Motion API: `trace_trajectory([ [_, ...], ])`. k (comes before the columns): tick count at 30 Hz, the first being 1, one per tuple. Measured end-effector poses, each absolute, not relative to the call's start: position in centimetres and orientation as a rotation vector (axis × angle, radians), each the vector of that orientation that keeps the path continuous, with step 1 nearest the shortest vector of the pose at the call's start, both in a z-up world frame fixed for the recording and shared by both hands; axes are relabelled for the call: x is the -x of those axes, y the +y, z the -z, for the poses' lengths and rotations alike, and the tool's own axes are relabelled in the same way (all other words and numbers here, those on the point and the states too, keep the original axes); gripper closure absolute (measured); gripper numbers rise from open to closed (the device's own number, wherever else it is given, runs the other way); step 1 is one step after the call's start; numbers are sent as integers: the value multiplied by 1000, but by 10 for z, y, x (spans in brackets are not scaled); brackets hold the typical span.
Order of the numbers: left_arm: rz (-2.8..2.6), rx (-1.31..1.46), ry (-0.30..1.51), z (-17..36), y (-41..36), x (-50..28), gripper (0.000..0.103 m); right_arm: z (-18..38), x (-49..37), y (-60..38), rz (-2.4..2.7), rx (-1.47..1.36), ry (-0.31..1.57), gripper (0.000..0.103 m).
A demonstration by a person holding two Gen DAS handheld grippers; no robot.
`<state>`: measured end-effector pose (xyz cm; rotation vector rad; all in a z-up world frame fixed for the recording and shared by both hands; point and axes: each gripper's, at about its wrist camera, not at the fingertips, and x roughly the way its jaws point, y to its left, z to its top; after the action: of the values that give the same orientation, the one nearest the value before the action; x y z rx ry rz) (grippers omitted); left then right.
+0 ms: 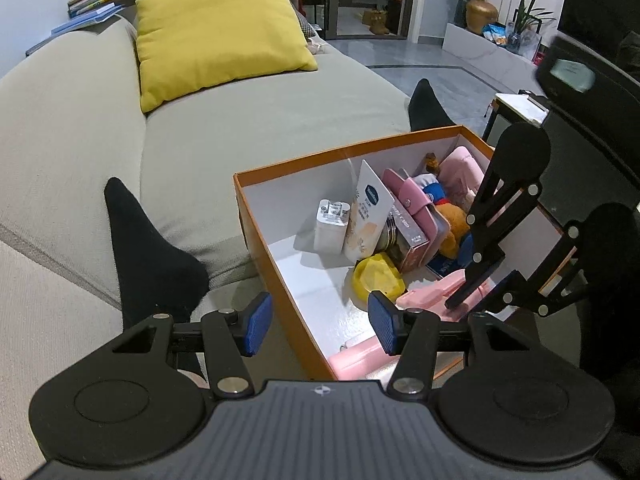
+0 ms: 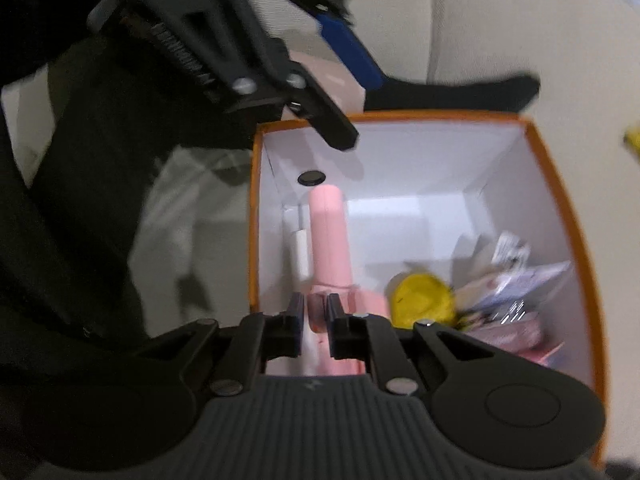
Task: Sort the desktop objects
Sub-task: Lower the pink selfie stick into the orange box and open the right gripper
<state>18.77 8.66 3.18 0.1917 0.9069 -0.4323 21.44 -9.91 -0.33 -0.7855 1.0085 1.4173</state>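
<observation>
Pink case (image 2: 328, 236) down inside orange box (image 2: 560, 208); right tongs (image 2: 314, 312) slightly parted around it, left tongs (image 1: 318, 322) spread astride box wall. Lift clear gently.

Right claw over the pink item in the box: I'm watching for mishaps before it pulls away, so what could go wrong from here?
1. The right claw has little gap around the pink item, so lifting away might drag it back out of the box.
2. The two claws are close together; the left claw straddles the box wall, so a careless move could knock them together or tip the box.
</observation>
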Motion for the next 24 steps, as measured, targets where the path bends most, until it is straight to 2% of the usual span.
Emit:
trace_trajectory([
  [1,438,-195,908,-32,86,-187,41,7,-220,-99,-1397,751,1057,76],
  [5,458,-200,904,-32,83,-184,41,17,-249,-105,-1359,483,1277,77],
  [6,460,-201,904,-32,82,-184,41,21,-255,-107,-1345,418,1320,78],
  [8,463,-203,907,-31,81,-183,41,27,-258,-111,-1321,358,1368,87],
  [9,462,-202,908,-31,81,-183,41,30,-259,-112,-1300,335,1376,93],
  [13,454,-189,916,-29,81,-184,41,28,-254,-116,-1272,318,1355,94],
  [15,456,-182,917,-28,79,-184,41,22,-248,-117,-1272,361,1292,89],
  [24,471,-189,928,-26,71,-179,41,10,-249,-128,-1218,386,1201,85],
])
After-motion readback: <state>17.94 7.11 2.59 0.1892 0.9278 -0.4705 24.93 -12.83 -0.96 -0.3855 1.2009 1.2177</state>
